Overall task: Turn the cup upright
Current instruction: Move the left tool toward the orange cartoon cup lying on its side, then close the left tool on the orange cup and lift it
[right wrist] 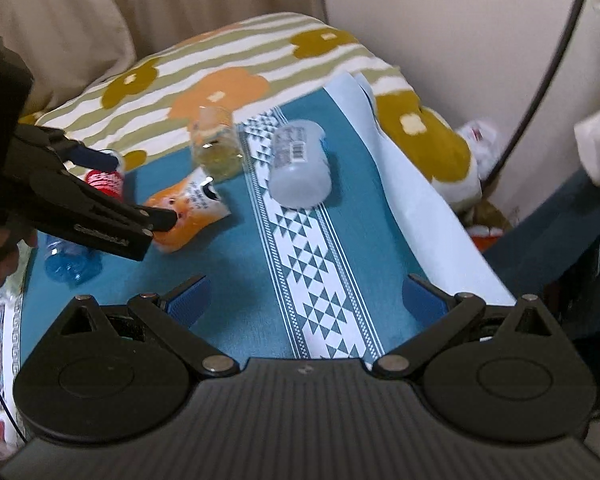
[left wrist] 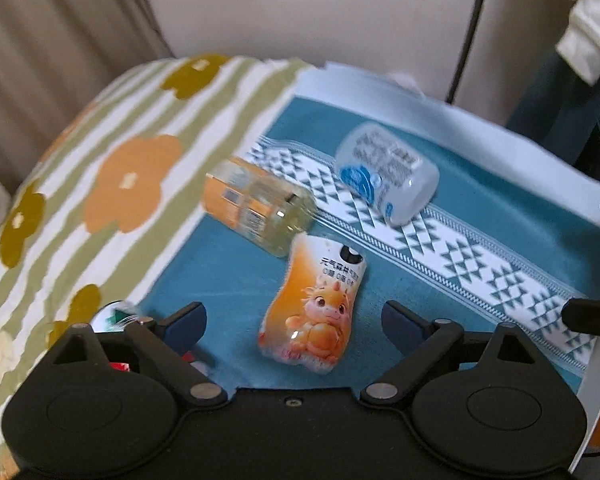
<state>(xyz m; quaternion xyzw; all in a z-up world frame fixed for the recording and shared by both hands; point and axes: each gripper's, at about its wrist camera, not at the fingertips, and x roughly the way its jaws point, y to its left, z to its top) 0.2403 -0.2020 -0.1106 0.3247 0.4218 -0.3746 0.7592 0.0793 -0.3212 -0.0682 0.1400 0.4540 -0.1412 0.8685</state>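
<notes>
Fingers of left gripper [left wrist: 294,322] spread around the orange cup [left wrist: 314,306], lying sideways mid-cloth [left wrist: 228,280]; right gripper [right wrist: 306,294] spread, empty. Risk: soft printed wall crushing or slipping during uprighting.

The left gripper [left wrist: 294,320] sat at the bottom of its own view, jaws spread wide and holding nothing. The right gripper [right wrist: 306,290] was likewise wide apart and unloaded, with the left tool reaching in from its view's left edge.

Orange dragon-print cup [left wrist: 314,306] (cartoon) on teal cloth [left wrist: 228,280] with white triangles.
</notes>
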